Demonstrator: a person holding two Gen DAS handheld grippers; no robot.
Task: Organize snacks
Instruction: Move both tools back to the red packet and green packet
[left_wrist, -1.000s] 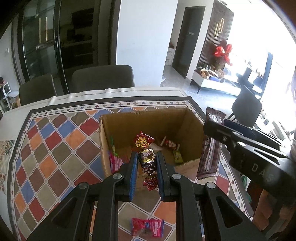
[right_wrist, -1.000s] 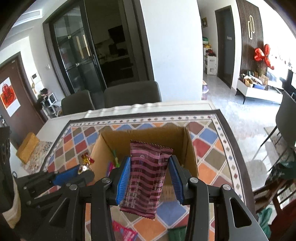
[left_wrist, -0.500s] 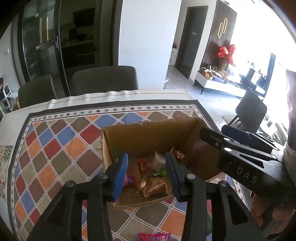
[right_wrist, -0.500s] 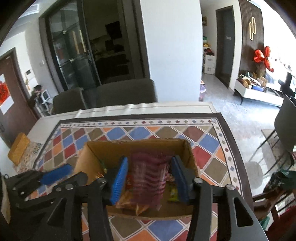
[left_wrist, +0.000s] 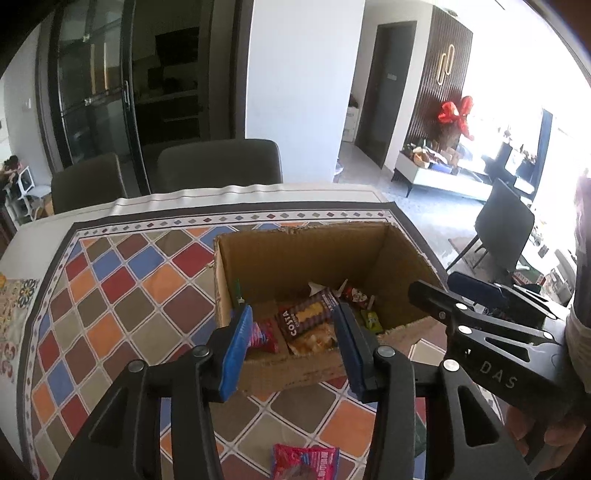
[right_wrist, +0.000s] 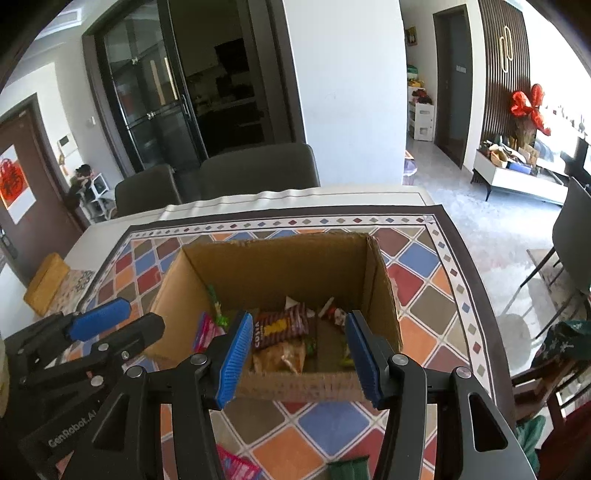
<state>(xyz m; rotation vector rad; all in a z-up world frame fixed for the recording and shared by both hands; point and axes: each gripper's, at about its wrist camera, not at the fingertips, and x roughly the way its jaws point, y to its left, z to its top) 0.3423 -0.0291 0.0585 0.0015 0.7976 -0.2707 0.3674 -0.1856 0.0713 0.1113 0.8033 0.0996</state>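
Both tongs hang over the near edge of the cardboard box (left_wrist: 314, 254), tipped down toward its inside, and each has just been opening its jaws with nothing between them now. Seen from its own camera, the left gripper (left_wrist: 293, 345) stands with its blue pads apart, and the right gripper (right_wrist: 297, 354) shows the same gap, wider if anything. That fits a drop just made: the brown Costa packet (right_wrist: 282, 326) lies flat on the heap in the box, straight below the right gripper's gap, and small wrapped sweets (left_wrist: 356, 295) lie toward the back right of the box floor. A pink packet (left_wrist: 264, 334) sits inside against the box's left wall.

Judging by the way things lie, the box is the collecting place and most snacks are already in it. Two remain outside, on the patterned tablecloth (left_wrist: 122, 295) in front of the box: a red-pink packet (left_wrist: 304, 459) just short of the near wall and a green packet (right_wrist: 347, 469) beside it to the right. With both grippers empty and spread, either could go back for these; the red-pink one sits nearest the left gripper, the green one nearest the right.
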